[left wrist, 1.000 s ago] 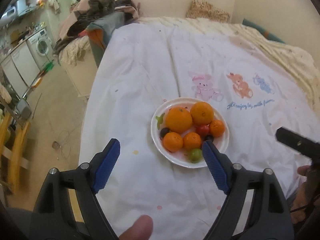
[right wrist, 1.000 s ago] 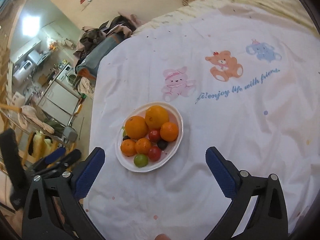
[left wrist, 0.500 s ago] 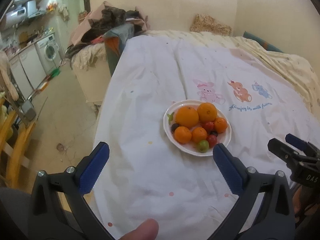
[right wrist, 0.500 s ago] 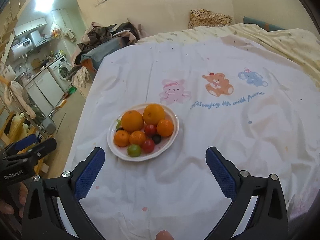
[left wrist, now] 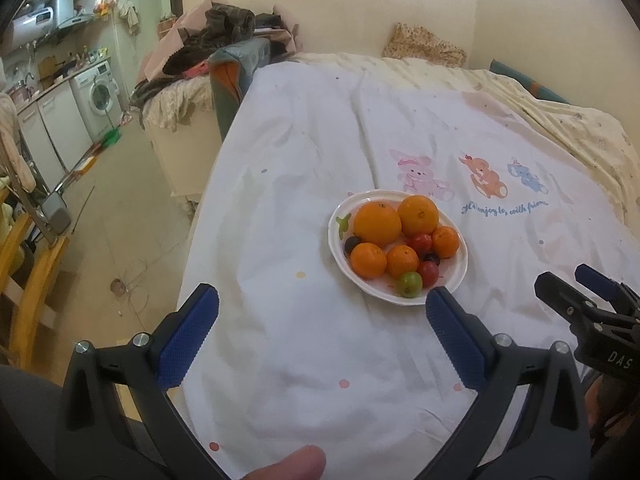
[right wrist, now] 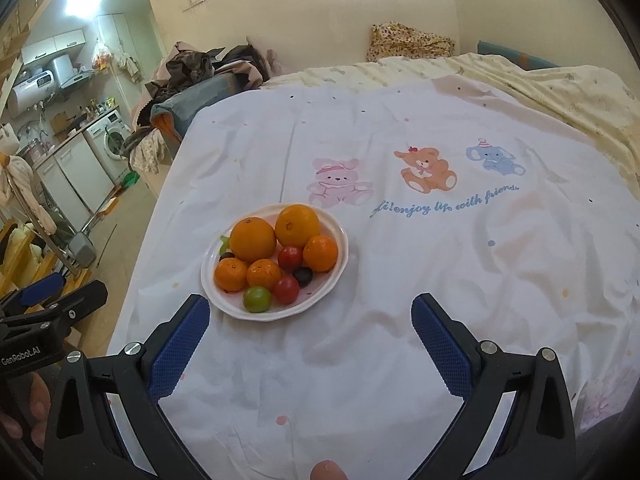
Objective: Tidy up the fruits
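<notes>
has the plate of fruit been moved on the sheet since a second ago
No. The plate sits just below the pink bunny print as before; only the cameras shifted. Both open grippers hover short of it.

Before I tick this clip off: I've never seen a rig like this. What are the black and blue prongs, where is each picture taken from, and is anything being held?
There is no robot. A person carries a hand-held gripper in each hand, each with a fisheye camera looking forward along its two blue-padded fingers. One picture looks out from the left hand-held gripper, the other from the right hand-held gripper; each also catches the other at its edge. Both hang over a bed with a white sheet printed with cartoon animals. On it sits a white plate with two large oranges, three smaller ones, two red tomatoes, dark grapes and one green fruit. Both pairs of jaws stand wide open and empty; the left ones have just been opening.
</notes>
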Demonstrator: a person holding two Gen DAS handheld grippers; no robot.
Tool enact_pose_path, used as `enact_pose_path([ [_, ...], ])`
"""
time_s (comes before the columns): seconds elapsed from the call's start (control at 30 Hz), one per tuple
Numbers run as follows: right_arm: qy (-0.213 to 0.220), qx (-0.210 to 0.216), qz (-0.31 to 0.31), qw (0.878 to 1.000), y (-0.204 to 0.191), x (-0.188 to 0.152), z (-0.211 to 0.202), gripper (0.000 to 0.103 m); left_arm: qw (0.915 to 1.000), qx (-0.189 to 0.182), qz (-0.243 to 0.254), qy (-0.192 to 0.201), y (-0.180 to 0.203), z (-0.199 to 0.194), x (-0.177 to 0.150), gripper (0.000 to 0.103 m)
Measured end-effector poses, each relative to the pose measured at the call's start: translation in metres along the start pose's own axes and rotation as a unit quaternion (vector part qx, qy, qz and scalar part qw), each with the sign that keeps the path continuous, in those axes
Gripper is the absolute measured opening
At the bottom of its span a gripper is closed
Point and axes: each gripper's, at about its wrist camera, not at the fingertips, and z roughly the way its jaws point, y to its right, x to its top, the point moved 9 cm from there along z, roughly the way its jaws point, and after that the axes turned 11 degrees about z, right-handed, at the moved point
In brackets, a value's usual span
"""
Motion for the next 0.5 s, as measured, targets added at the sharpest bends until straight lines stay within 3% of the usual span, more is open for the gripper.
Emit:
enact_pose_path([
  [0.5,-0.003,-0.001,0.005,1.000,0.0041,0.0029,0.0019,0.103,1.0000,-0.003,-0.001,0.001,0.0027,-0.0007,0.0013,0.102],
])
